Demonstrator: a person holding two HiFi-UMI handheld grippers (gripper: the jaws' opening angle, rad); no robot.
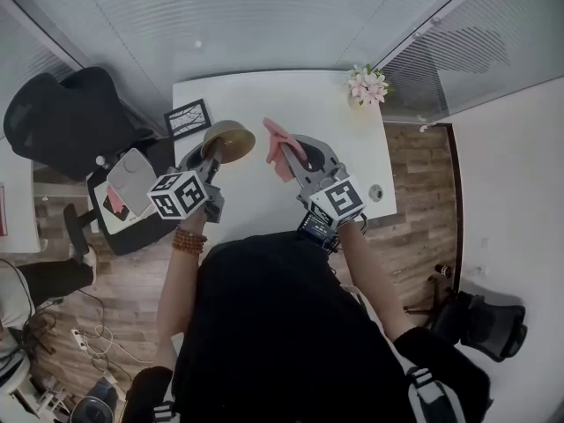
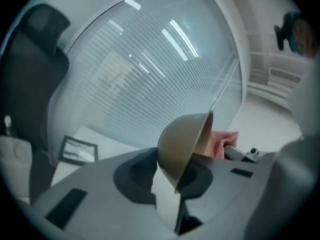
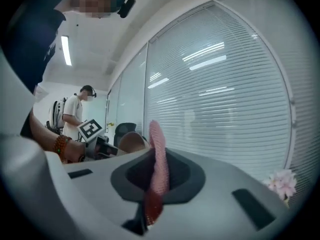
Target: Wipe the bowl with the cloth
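A tan bowl (image 1: 229, 139) (image 2: 181, 144) hangs tipped on its side above the white table (image 1: 256, 104), its rim clamped in my left gripper (image 1: 211, 160) (image 2: 172, 184). My right gripper (image 1: 289, 159) (image 3: 152, 189) is shut on a pink cloth (image 1: 280, 144) (image 3: 156, 169), which stands up as a thin fold between its jaws. Bowl and cloth hang side by side, a small gap apart, with the bowl's open side facing the cloth (image 2: 223, 143). The bowl (image 3: 131, 142) also peeks out left of the cloth in the right gripper view.
A framed picture (image 1: 187, 118) lies at the table's left edge and pink flowers (image 1: 367, 85) stand at its back right corner. A black office chair (image 1: 66, 117) sits to the left. A small round object (image 1: 376, 192) rests near the table's right edge. A person (image 3: 77, 111) stands in the background.
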